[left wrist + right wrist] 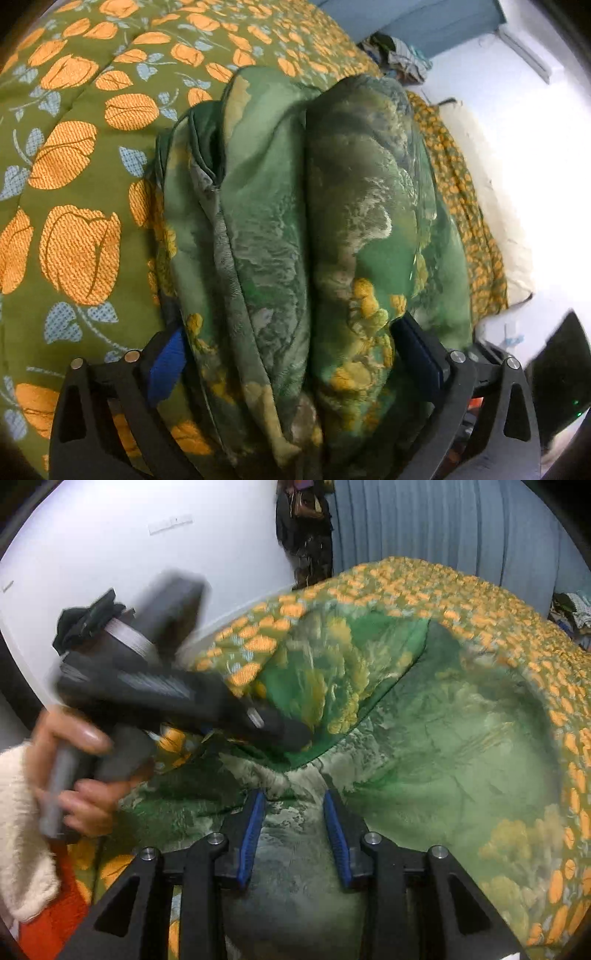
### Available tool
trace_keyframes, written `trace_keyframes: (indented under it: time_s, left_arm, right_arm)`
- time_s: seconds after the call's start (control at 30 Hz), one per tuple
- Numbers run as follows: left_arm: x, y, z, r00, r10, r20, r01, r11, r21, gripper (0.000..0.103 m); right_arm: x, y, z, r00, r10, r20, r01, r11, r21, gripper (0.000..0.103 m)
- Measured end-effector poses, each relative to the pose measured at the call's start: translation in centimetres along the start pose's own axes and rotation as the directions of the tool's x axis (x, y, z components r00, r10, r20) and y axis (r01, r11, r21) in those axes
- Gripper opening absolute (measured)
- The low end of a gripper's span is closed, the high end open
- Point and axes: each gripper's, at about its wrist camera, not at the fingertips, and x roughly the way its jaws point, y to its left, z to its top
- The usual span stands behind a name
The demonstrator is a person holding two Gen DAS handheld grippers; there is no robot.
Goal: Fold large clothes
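A large green garment with grey and yellow print (pixel 306 221) lies on a bed with an olive spread covered in orange tulips (pixel 74 184). My left gripper (pixel 291 350) is shut on a thick bunch of the garment, which bulges between its blue pads (pixel 166 365) and hides the tips. In the right wrist view the garment (pixel 443 746) spreads over the bed. My right gripper (pixel 295 801) holds a fold of it between its blue pads (pixel 251 834). The left gripper (pixel 295 734), blurred and held by a hand (pixel 74 760), lifts the cloth's left part.
A white wall (pixel 129 554) and a blue curtain (pixel 443 520) stand behind the bed. Dark clothes hang by the curtain (pixel 306 531). A pile of clothes (pixel 399 55) lies at the bed's far end. The bed's edge (pixel 476 229) runs along my right.
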Motion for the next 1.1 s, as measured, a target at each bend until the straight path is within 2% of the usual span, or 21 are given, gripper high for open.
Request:
trace_keyframes:
  time_s: [0.03, 0.1, 0.17, 0.23, 0.3, 0.37, 0.43, 0.47, 0.5, 0.6, 0.63, 0.67, 0.77, 0.8, 0.87, 0.97, 1.1]
  left_arm:
    - [0.1, -0.1, 0.1, 1.000, 0.007, 0.000, -0.007, 1.000, 0.001, 0.098]
    - [0.2, -0.3, 0.1, 1.000, 0.020, -0.002, -0.020, 1.000, 0.014, 0.096]
    - [0.4, -0.3, 0.3, 1.000, 0.026, -0.001, -0.026, 1.000, 0.018, 0.095]
    - [0.5, -0.5, 0.3, 1.000, 0.030, -0.004, -0.030, 0.999, 0.019, 0.095]
    - [0.5, -0.4, 0.5, 0.999, 0.034, -0.006, -0.034, 0.999, 0.015, 0.095]
    - [0.7, -0.7, 0.5, 0.999, 0.041, -0.006, -0.041, 0.999, 0.015, 0.095]
    - [0.6, -0.7, 0.5, 0.999, 0.046, -0.009, -0.045, 0.999, 0.021, 0.095]
    - [0.6, -0.6, 0.5, 0.999, 0.044, -0.010, -0.043, 0.999, 0.021, 0.095]
    - [0.7, -0.4, 0.6, 0.999, 0.038, -0.011, -0.038, 0.999, 0.017, 0.097]
    - [1.9, -0.4, 0.8, 1.000, 0.015, -0.010, -0.015, 1.000, -0.004, 0.102]
    - [2.2, -0.3, 0.8, 1.000, 0.014, -0.006, -0.014, 1.000, -0.015, 0.102]
    - [2.3, -0.3, 0.8, 1.000, 0.022, 0.000, -0.022, 1.000, -0.018, 0.102]
    - [1.8, -1.7, 0.5, 1.000, 0.025, 0.015, -0.025, 0.999, 0.020, 0.074]
    - [1.5, -2.1, 0.3, 0.999, 0.025, 0.022, -0.025, 0.999, 0.026, 0.065]
    - [0.7, -3.1, -0.3, 0.999, 0.011, 0.037, -0.012, 0.999, 0.041, 0.053]
    - [-1.1, -4.8, -1.1, 0.997, 0.004, 0.082, -0.009, 0.998, 0.063, 0.047]
    - [-4.1, -8.1, -0.8, 0.987, -0.048, 0.152, 0.030, 0.993, 0.117, 0.046]
  right_arm:
    - [-1.1, -0.5, -0.2, 1.000, 0.022, 0.003, -0.022, 1.000, 0.009, 0.042]
    - [-4.2, -2.5, -1.0, 0.999, 0.039, 0.036, -0.042, 0.997, 0.068, 0.068]
    - [-7.8, -6.2, -2.2, 0.994, -0.017, 0.111, -0.004, 0.984, 0.181, 0.081]
    - [-9.3, -10.6, -3.5, 0.990, -0.064, 0.127, 0.022, 0.951, 0.310, 0.083]
    - [-7.6, -14.9, -4.2, 0.997, -0.045, 0.055, 0.019, 0.911, 0.411, 0.083]
    - [-5.0, -17.3, -5.3, 0.999, 0.047, 0.012, -0.047, 0.869, 0.493, 0.083]
    - [-3.0, -18.4, -5.9, 0.994, 0.110, 0.022, -0.105, 0.843, 0.527, 0.083]
    - [-2.2, -18.8, -6.0, 0.987, 0.148, 0.057, -0.155, 0.824, 0.546, 0.083]
    - [-1.7, -19.0, -6.2, 0.982, 0.176, 0.073, -0.186, 0.806, 0.562, 0.087]
    - [1.6, -20.9, -6.4, 0.951, 0.292, 0.104, -0.287, 0.703, 0.651, 0.091]
    - [2.4, -21.2, -6.4, 0.945, 0.308, 0.107, -0.299, 0.687, 0.662, 0.091]
    - [2.7, -21.1, -6.3, 0.946, 0.307, 0.105, -0.299, 0.695, 0.654, 0.089]
    - [2.1, -20.1, -5.5, 0.960, 0.267, 0.078, -0.261, 0.765, 0.589, 0.070]
    - [1.4, -19.3, -5.0, 0.967, 0.244, 0.070, -0.242, 0.802, 0.546, 0.065]
    - [0.3, -18.1, -4.3, 0.974, 0.215, 0.074, -0.223, 0.842, 0.491, 0.063]
    - [-1.9, -16.1, -3.2, 0.976, 0.188, 0.114, -0.219, 0.887, 0.407, 0.061]
    - [-5.8, -14.8, -1.3, 0.961, 0.189, 0.201, -0.246, 0.918, 0.310, 0.061]
